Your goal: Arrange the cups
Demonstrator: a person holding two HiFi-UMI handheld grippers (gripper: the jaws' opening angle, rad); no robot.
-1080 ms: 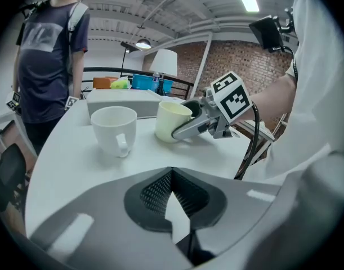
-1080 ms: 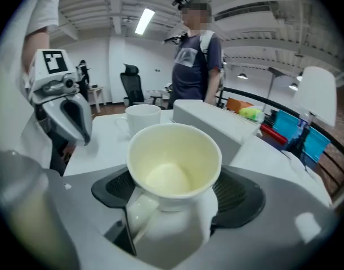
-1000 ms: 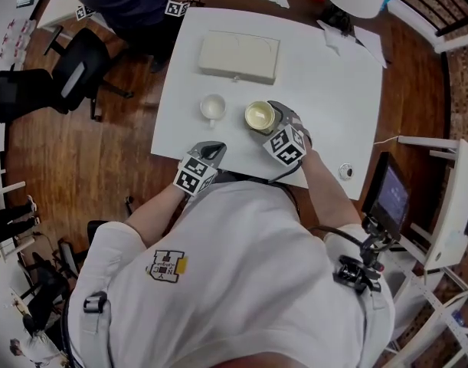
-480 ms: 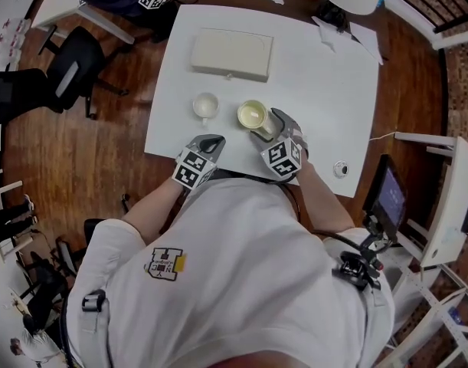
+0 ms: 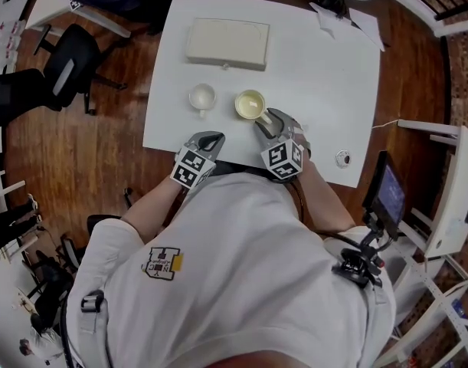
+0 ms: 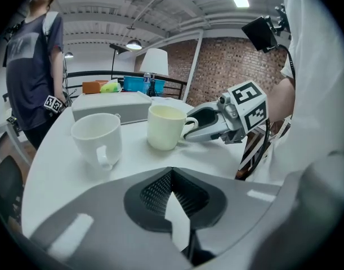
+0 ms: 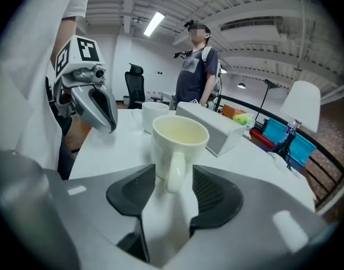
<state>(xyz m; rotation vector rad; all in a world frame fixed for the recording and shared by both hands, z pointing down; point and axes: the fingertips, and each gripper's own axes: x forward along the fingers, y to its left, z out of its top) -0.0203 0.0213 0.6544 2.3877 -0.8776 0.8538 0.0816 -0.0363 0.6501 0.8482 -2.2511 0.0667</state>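
Cream cup (image 7: 180, 135), handle between right tongs (image 7: 173, 172), closing

Head view: we look steeply down on the table (image 5: 325, 75). Gripper views: low, close, across it. All share cream cup (image 5: 250, 104), white cup (image 5: 202, 96).

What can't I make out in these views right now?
- Head view: handle of cream cup, under the right gripper; its jaws have just been closing around the handle.
- Right gripper view: white cup, mostly behind the cream cup.
- Head view: small round thing at table edge, too small to identify.
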